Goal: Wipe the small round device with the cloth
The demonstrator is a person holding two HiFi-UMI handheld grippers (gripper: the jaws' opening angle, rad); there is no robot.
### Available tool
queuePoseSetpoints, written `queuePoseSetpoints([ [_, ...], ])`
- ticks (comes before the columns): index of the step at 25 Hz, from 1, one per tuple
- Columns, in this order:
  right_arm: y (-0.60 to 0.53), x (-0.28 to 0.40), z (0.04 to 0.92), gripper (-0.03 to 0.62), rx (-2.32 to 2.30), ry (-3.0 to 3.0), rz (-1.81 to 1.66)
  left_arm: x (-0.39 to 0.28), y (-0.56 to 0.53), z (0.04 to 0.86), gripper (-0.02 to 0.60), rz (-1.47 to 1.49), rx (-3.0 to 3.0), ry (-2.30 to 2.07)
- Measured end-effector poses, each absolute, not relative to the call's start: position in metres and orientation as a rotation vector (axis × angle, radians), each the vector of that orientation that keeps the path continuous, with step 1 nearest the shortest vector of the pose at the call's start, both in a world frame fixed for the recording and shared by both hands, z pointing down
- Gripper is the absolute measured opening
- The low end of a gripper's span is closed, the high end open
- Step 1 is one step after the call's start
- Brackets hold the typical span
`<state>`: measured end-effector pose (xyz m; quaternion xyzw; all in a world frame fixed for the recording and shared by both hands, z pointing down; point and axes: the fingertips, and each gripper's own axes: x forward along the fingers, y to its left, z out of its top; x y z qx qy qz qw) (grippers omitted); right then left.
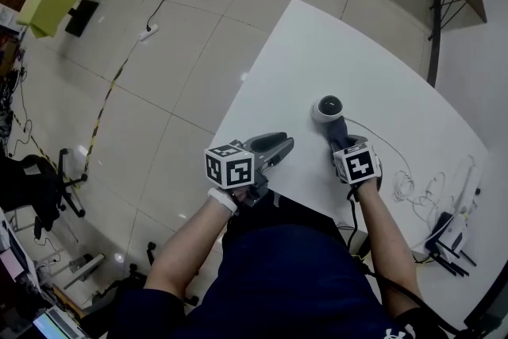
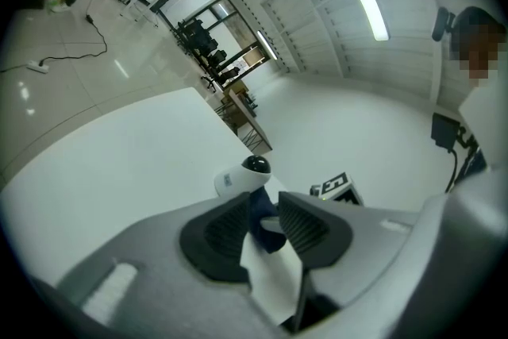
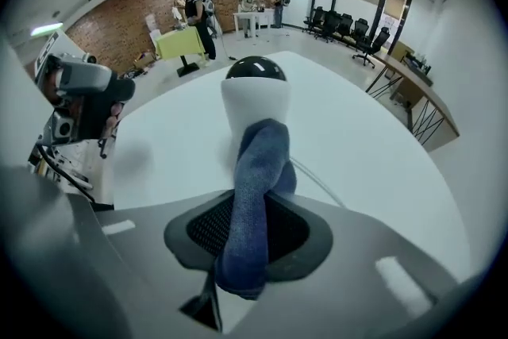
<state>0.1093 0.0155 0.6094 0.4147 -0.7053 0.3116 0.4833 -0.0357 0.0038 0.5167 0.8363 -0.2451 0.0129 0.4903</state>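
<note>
Two tongs are at work: my right tongs grip the blue cloth, whose end seems to touch the small round device standing on the bench. My left tongs hang empty, half apart, near the device. I judge that wiping is under way. Next I must rub around the device without tipping it.

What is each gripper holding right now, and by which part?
Right gripper: clamped on the blue cloth near one bunched end; the other end reaches the small round device. Left gripper: jaws apart, holds nothing.
</note>
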Motion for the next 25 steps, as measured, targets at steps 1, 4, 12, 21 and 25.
queuePoseSetpoints([
  [1,0.018,0.100,0.611,0.103,1.001,-1.735,0.791,-0.038,0.004,0.518,0.115,0.033,2.029,-0.597],
  [4,0.024,0.075,0.614,0.103,0.975,-1.783,0.891,-0.043,0.004,0.522,0.115,0.038,2.023,-0.597],
  [12,0.014,0.014,0.599,0.103,0.893,-2.026,0.990,-0.059,0.001,0.524,0.118,0.048,2.019,-0.596],
  [21,-0.019,0.001,0.594,0.104,1.016,-2.056,1.210,-0.059,-0.009,0.527,0.121,0.054,2.004,-0.596],
  [25,-0.028,0.012,0.581,0.104,1.099,-2.072,1.177,-0.050,-0.009,0.525,0.121,0.057,2.010,-0.578],
])
